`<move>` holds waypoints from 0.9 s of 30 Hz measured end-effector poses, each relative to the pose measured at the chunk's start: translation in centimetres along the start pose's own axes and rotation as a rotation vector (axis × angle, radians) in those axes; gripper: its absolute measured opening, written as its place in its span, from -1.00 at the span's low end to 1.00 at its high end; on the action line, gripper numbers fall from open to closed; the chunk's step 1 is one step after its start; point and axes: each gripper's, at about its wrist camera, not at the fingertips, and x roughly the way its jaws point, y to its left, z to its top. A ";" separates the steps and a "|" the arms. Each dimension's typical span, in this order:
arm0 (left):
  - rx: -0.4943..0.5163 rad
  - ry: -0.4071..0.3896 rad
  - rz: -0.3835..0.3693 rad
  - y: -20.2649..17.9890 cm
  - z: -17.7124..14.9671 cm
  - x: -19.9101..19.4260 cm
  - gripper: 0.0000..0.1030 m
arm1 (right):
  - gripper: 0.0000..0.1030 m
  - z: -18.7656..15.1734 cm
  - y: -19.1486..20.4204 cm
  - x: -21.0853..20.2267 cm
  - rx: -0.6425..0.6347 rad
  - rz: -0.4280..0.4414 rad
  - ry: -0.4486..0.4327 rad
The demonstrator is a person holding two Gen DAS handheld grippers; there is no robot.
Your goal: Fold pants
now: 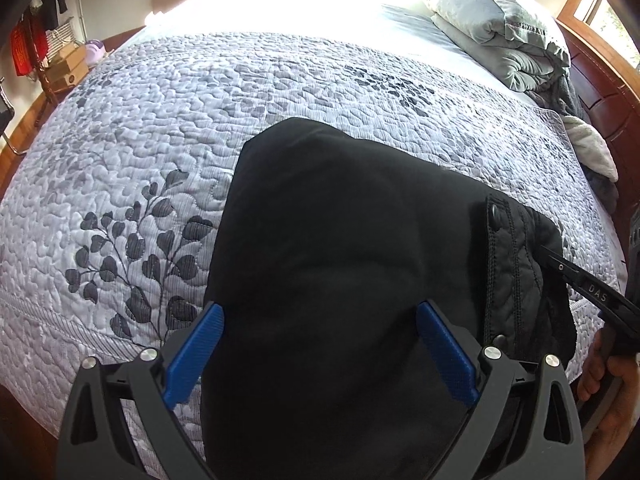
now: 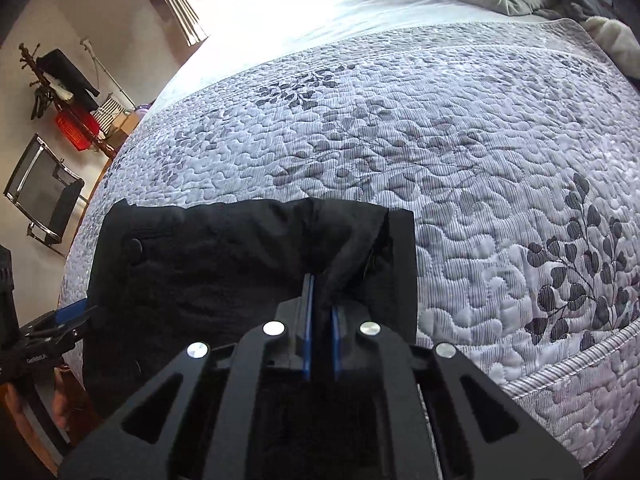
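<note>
Right tongs [image 2: 321, 300] pinching black pants [image 2: 224, 264] fabric fold.
Left tongs [image 1: 320, 320] spread over pants on quilted bed [image 1: 168, 128].

Leaf-patterned quilt [image 1: 280, 92], grey rolled duvet [image 1: 492, 28], red basket [image 2: 76, 130], folding chair [image 2: 42, 192].

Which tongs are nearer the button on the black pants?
Right. The right tongs pinch a fold of the pants beside the buttoned waistband; the button sits just past them. The left tongs stand open over plain cloth, farther away.
</note>
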 end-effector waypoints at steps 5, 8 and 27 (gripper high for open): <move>-0.001 0.001 0.000 0.8 -0.7 -1.0 0.90 | -0.19 -1.1 -0.5 -3.7 -0.001 0.034 -0.045; 0.002 -0.007 0.013 1.4 -1.5 -1.7 0.90 | -0.19 -2.8 -1.3 -5.3 0.030 0.050 -0.028; -0.018 0.046 0.002 1.4 -4.9 -2.1 0.90 | -0.74 -7.5 -1.0 -5.8 0.068 0.082 0.078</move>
